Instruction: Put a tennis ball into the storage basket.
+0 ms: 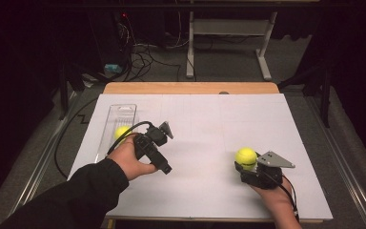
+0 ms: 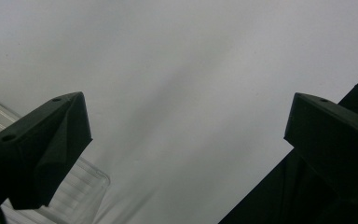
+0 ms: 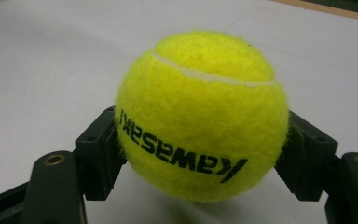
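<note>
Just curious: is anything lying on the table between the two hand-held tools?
No. In the high view, only bare white table lies between the left tool and the right tool holding the tennis ball.

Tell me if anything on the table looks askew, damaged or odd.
Nothing stands out. One tennis ball sits squarely in the right claw; a second ball lies in the clear tray, which looks straight and intact.

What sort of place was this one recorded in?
Probably a lab or workshop set up for recording. A table covered with white sheet stands on a grey floor, loose cables trail behind it near dark equipment, and the legs of a height-adjustable desk stand farther back.
</note>
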Demonstrator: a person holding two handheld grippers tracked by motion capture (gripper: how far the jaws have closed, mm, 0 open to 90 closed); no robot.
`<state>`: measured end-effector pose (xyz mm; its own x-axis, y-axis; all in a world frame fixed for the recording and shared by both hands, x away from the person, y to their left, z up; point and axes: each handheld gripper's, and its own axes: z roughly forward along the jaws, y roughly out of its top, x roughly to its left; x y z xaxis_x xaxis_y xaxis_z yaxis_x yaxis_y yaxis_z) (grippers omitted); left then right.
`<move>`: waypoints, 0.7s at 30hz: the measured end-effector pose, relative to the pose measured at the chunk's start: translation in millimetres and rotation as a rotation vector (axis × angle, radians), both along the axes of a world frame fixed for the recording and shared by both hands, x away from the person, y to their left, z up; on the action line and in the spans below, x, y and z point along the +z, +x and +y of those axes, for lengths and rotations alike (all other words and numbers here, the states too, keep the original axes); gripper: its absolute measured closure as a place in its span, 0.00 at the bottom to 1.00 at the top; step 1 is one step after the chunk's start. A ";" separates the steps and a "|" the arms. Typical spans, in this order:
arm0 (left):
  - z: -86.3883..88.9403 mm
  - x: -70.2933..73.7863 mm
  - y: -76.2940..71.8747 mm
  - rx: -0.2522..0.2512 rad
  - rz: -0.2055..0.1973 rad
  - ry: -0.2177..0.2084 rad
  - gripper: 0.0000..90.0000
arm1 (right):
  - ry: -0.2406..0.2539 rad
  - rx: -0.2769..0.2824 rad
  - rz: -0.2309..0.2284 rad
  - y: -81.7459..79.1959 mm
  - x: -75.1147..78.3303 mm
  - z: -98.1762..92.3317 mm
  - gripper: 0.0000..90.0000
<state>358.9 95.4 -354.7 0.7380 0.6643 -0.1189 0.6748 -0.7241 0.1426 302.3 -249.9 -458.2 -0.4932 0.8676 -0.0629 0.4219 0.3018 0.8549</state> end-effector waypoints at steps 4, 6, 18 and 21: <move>0.6 2.3 -2.1 -0.004 0.001 0.000 0.01 | -0.001 0.003 0.001 -7.3 -1.3 -1.2 0.30; 1.3 3.0 -2.2 -0.004 0.002 0.005 0.01 | -0.006 0.009 0.001 -10.2 -2.0 -1.2 0.30; 3.4 4.0 -1.3 0.012 -0.003 0.009 0.00 | -0.002 0.059 -0.033 -12.1 0.3 16.4 0.30; 3.7 4.8 -0.7 0.018 -0.006 0.009 0.00 | -0.005 0.071 -0.039 -11.9 1.1 22.5 0.30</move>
